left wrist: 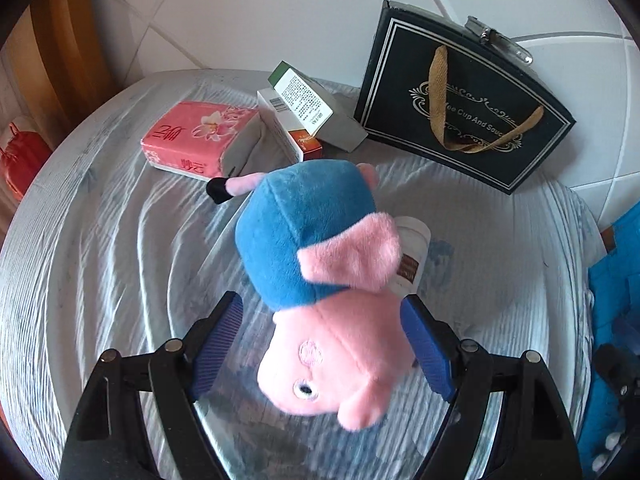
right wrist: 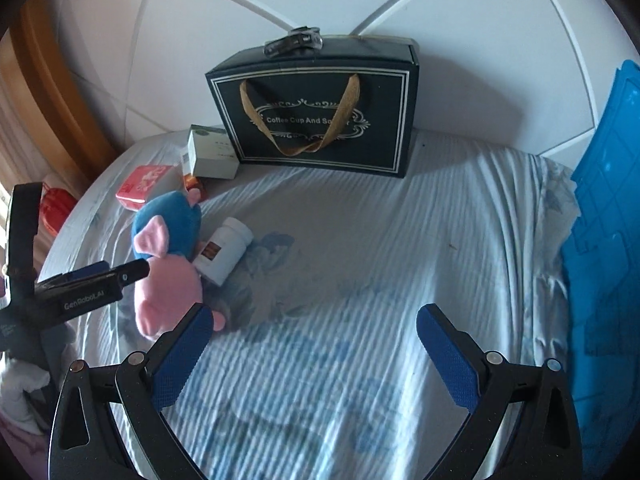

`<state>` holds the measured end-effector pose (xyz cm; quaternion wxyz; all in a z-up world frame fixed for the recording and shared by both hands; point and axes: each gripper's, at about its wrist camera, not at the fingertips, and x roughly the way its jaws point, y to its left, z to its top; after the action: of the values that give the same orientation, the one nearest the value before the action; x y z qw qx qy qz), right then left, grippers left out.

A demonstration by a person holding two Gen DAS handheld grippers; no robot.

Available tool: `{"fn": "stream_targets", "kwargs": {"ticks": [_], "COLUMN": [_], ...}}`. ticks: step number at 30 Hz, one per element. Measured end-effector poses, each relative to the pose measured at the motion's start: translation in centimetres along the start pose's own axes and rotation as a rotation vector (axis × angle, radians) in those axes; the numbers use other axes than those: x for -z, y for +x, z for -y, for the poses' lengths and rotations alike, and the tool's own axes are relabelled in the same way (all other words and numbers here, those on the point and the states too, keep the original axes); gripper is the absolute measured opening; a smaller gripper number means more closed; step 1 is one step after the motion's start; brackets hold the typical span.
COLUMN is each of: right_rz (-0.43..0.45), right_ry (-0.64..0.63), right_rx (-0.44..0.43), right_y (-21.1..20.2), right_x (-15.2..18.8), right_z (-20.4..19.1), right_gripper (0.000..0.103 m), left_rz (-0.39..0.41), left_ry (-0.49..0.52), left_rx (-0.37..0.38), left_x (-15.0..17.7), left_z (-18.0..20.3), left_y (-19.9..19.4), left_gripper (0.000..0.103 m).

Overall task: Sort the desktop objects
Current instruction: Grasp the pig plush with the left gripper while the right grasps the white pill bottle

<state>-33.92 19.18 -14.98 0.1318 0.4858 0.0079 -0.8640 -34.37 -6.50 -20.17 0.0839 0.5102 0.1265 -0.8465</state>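
A pink pig plush in a blue shirt (left wrist: 320,280) lies on the striped cloth, its head between the fingers of my left gripper (left wrist: 324,316), which is open around it without pressing. The plush also shows in the right wrist view (right wrist: 168,256), with the left gripper's finger (right wrist: 100,280) beside it. A white pill bottle (right wrist: 224,250) lies against the plush's right side; in the left wrist view the bottle (left wrist: 414,252) is partly hidden behind the plush's arm. My right gripper (right wrist: 314,328) is open and empty over bare cloth, right of the plush.
A dark gift bag (right wrist: 316,116) stands at the back against the wall, a metal clip (right wrist: 294,42) on top. A pink tissue pack (left wrist: 196,138) and stacked small boxes (left wrist: 304,116) lie at the back left. A blue mat (right wrist: 600,240) is at the right edge.
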Motion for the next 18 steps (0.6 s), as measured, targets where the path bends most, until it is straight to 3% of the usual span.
{"fn": "stream_targets", "kwargs": {"ticks": [5, 10, 13, 18], "right_rz": [-0.037, -0.069, -0.117, -0.186], "right_ry": [0.011, 0.022, 0.034, -0.003], "right_rx": [0.012, 0.03, -0.057, -0.081], "right_y": [3.5, 6.1, 8.0, 11.2], "right_x": [-1.1, -2.0, -2.4, -2.9], "right_z": [0.6, -0.7, -2.6, -6.9], "right_gripper": [0.103, 0.103, 0.103, 0.103], "left_rz": [-0.085, -0.017, 0.025, 0.015], "left_ry": [-0.01, 0.009, 0.041, 0.019], "left_rx": [-0.058, -0.057, -0.127, -0.079], "left_x": [-1.4, -1.0, -0.8, -1.0], "left_z": [0.3, -1.6, -3.5, -5.4], "left_y": [5.6, 3.9, 2.3, 2.5], "left_gripper": [0.081, 0.073, 0.073, 0.073]}}
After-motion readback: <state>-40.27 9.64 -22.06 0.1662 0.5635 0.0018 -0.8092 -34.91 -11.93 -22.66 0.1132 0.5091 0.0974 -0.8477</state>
